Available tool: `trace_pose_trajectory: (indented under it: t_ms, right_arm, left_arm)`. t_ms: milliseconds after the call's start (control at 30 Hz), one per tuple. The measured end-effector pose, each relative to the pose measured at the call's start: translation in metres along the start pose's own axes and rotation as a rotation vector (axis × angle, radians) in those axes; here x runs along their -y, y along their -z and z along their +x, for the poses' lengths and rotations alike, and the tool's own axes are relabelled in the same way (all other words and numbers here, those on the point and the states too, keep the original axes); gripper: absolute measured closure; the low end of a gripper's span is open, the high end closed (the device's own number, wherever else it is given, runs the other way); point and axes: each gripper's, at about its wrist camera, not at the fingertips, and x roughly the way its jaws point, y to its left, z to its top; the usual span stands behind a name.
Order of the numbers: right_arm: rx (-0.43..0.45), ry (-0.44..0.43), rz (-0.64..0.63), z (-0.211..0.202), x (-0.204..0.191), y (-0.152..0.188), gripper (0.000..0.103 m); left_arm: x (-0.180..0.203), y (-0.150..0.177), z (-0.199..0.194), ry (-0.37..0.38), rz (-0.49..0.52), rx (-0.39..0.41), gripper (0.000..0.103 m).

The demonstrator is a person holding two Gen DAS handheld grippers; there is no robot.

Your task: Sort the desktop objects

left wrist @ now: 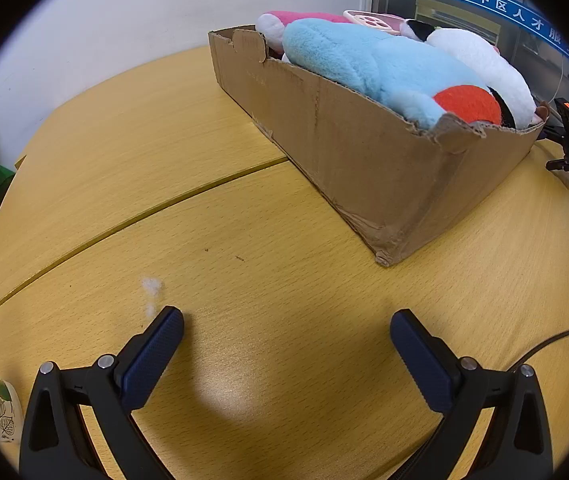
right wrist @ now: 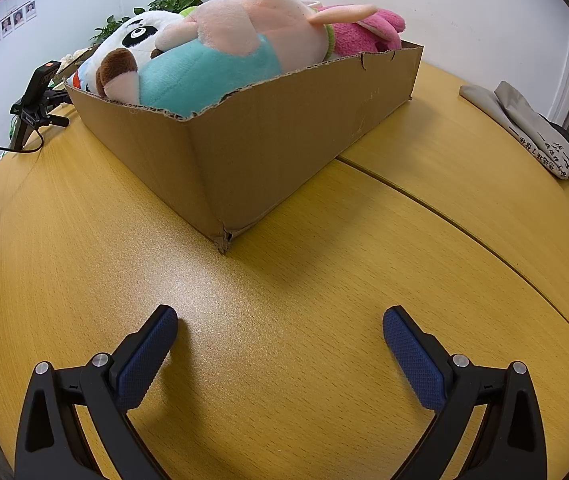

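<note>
Both grippers — left (left wrist: 286,320), right (right wrist: 280,316) — hover spread wide, empty, over bare tabletop (right wrist: 284,280). Plush toys (right wrist: 220,52) heap above the cardboard box (right wrist: 268,136) rim — a nudge might spill them.

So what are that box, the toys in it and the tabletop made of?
The box looks like plain brown corrugated cardboard, its rim torn and ragged. The toys look like soft fuzzy plush fabric. The tabletop shows yellowish wood grain with a slight sheen, possibly laminate.
</note>
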Motion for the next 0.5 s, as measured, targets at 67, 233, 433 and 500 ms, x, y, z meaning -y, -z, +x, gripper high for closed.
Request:
trace_pose_trajectory:
  t_ms: [67,233,433,500]
  right_arm:
    - [0.001,0.001,0.000,0.001,0.000,0.000,0.000]
    - [0.002,-0.001,-0.012,0.001,0.006,0.002,0.000]
    - [0.002,-0.002,-0.013,0.001,0.006,0.002,0.000]
    - [0.002,-0.001,-0.014,0.001,0.006,0.002,0.000]
  left_arm:
    - [0.007,-0.002,0.003,-0.003,-0.002,0.000,0.000]
    - [0.023,-0.007,0.009,-0.009,-0.008,-0.002,0.000]
    - [0.027,-0.005,0.015,-0.010,-0.009,-0.002,0.000]
    - [0.023,0.001,0.012,-0.010,-0.009,-0.003,0.000]
